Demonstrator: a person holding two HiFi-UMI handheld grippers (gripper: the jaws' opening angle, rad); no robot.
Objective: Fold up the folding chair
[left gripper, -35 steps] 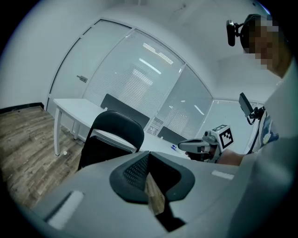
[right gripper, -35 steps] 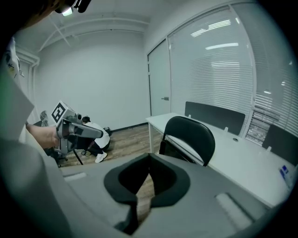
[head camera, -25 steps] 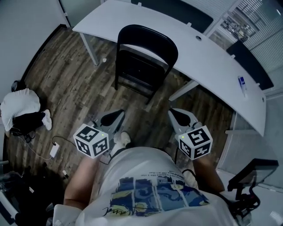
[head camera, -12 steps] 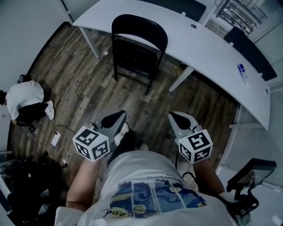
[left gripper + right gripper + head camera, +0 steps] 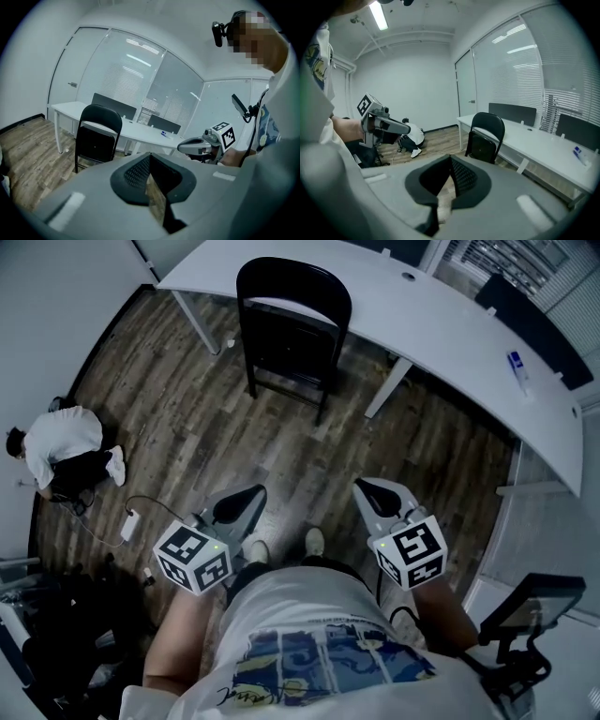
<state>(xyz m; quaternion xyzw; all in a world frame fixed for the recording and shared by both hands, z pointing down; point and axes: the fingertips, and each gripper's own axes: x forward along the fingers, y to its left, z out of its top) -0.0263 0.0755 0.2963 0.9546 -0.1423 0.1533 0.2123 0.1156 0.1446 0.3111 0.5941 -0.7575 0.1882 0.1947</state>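
Note:
The black folding chair (image 5: 291, 334) stands on its legs on the wood floor, against the near side of the white desk (image 5: 441, 324). It also shows in the left gripper view as the chair (image 5: 96, 136) and in the right gripper view as the chair (image 5: 487, 133). My left gripper (image 5: 246, 495) and right gripper (image 5: 367, 487) are held side by side in front of my body, well short of the chair and pointing toward it. Both are shut with nothing between the jaws. Their closed tips show as the left gripper (image 5: 150, 164) and the right gripper (image 5: 450, 171).
A person (image 5: 61, 451) crouches on the floor at the far left. A cable with a white adapter (image 5: 131, 521) lies near my left side, with dark equipment (image 5: 66, 634) beyond. A black stand (image 5: 530, 606) is at lower right. A marker (image 5: 517, 367) lies on the desk.
The chair and desk have slid up and further off in the head view. My feet now show between the grippers. Both grippers keep their pose and stay shut.

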